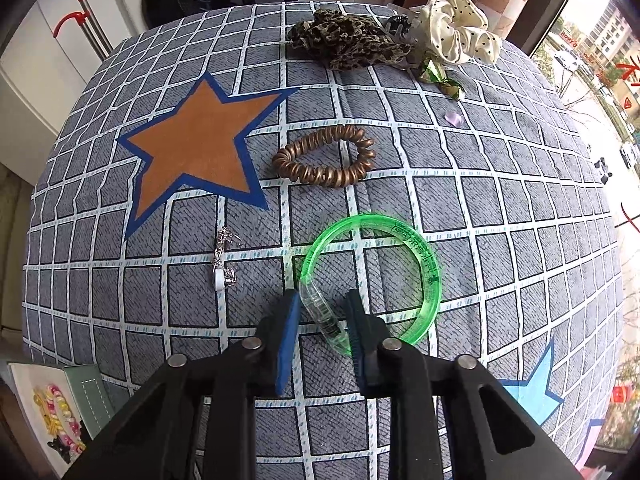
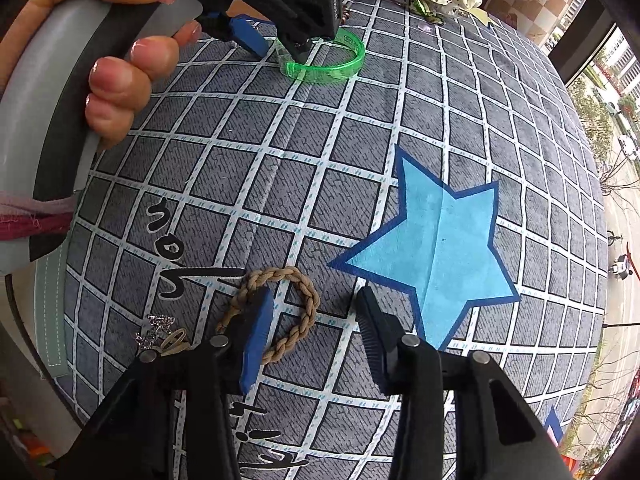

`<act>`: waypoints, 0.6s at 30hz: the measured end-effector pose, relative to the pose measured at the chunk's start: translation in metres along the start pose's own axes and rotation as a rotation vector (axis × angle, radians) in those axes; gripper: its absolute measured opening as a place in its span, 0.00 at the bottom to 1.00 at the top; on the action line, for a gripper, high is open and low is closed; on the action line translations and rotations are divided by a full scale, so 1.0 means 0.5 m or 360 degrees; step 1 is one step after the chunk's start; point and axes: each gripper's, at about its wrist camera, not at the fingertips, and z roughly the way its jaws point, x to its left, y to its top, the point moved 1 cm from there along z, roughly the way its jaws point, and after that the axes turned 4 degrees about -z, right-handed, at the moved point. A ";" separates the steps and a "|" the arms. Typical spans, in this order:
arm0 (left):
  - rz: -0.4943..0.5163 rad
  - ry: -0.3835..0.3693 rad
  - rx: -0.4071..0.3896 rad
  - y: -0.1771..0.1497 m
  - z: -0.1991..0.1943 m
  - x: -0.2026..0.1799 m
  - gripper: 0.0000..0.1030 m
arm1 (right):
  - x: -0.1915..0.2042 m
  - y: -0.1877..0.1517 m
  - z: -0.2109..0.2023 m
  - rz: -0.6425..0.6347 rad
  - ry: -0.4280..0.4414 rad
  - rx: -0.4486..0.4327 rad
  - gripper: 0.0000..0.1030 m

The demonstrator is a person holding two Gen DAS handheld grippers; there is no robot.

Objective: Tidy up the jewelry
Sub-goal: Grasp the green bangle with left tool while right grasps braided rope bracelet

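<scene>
The green bangle (image 1: pixel 372 280) lay low in the centre of my left view, its clear clasp section between my left gripper's (image 1: pixel 324 336) pads; whether they pinched it yet I could not tell. In my right view, lower left, the braided cord bracelet (image 2: pixel 276 312) sat with one side between my right gripper's (image 2: pixel 312 340) jaws, which stood apart, untouching. Little looked sorted: the coiled bronze hair tie (image 1: pixel 324 156), silver chain (image 1: pixel 224 260) and scrunchies (image 1: pixel 460 32) at top right lay loose on the checked cloth (image 1: pixel 500 240). A card of beaded pieces (image 1: pixel 56 420) at lower left was cut off.
</scene>
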 end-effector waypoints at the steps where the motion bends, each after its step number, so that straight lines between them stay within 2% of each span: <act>1: 0.0000 -0.0010 0.0001 0.002 0.001 -0.002 0.22 | 0.007 0.001 -0.002 -0.0006 0.0000 -0.0003 0.28; 2: -0.0005 -0.0021 0.0001 -0.001 -0.003 0.005 0.17 | 0.018 0.003 -0.010 -0.0006 -0.0005 -0.0007 0.11; 3: -0.0007 -0.0028 0.0004 -0.002 -0.004 0.006 0.17 | 0.028 0.004 -0.014 0.0002 -0.0013 -0.0004 0.07; 18: 0.0001 -0.0104 -0.0032 -0.095 -0.089 0.070 0.17 | -0.025 -0.025 -0.070 0.0389 0.0210 -0.0050 0.07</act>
